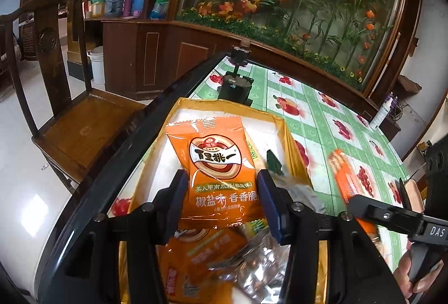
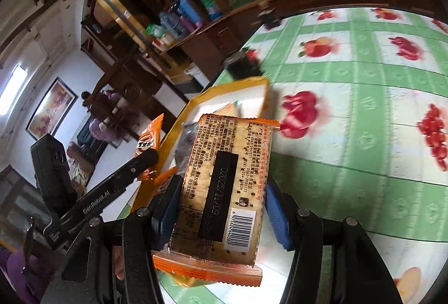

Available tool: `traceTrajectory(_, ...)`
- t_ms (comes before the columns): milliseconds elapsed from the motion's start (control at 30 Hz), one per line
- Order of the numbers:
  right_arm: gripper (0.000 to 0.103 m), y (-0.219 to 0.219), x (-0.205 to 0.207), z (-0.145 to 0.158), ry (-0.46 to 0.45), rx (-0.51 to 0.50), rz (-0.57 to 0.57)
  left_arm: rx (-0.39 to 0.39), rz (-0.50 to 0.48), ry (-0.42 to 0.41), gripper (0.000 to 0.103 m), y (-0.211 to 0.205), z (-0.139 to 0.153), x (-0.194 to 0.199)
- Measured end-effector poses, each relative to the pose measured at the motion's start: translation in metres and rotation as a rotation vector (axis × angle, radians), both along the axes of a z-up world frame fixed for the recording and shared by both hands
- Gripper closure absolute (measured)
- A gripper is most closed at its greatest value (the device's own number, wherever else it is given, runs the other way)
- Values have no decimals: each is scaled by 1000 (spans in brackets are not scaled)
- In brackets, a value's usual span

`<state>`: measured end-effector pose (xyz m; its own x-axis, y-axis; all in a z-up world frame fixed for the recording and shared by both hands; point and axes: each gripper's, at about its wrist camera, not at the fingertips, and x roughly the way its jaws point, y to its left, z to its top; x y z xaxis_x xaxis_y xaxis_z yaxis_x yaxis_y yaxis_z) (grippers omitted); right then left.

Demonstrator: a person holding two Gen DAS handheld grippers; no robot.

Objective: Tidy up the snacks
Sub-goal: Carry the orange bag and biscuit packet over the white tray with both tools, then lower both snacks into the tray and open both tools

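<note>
Motion blurs the cracker packet (image 1: 343, 178) beside the yellow box (image 1: 282, 124), whose near end, with clear wrappers (image 1: 252, 262), is cut off by the picture's lower edge.

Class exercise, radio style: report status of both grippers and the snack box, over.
Left gripper shut on orange seed packet, over yellow box. Right gripper shut on cracker packet, beside box. Several snacks already inside. Nothing blocking.

Snack pkts (image 1: 196, 256) in box (image 1: 291, 136), on table (image 1: 330, 119)
</note>
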<state>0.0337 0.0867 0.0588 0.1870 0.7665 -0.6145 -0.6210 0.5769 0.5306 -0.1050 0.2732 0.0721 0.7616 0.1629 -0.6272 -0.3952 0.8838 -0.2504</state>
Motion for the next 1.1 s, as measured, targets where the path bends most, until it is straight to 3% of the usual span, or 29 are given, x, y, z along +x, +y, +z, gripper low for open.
traceTrajectory(333, 41, 56, 8, 3, -64, -63, -14, -14, -11, 23, 53, 4, -11, -13)
traceTrajectory(500, 45, 82, 22, -7, -43, -109, -15, -1, -34, 38, 53, -4, -16, -14)
traceTrajectory(800, 45, 110, 35, -19, -106, -197, -23, 18, -65, 79, 52, -17, -29, -10)
traceTrajectory(1100, 43, 91, 41, -15, -44, -102, 1, 44, -47, 86, 51, -18, -28, -9)
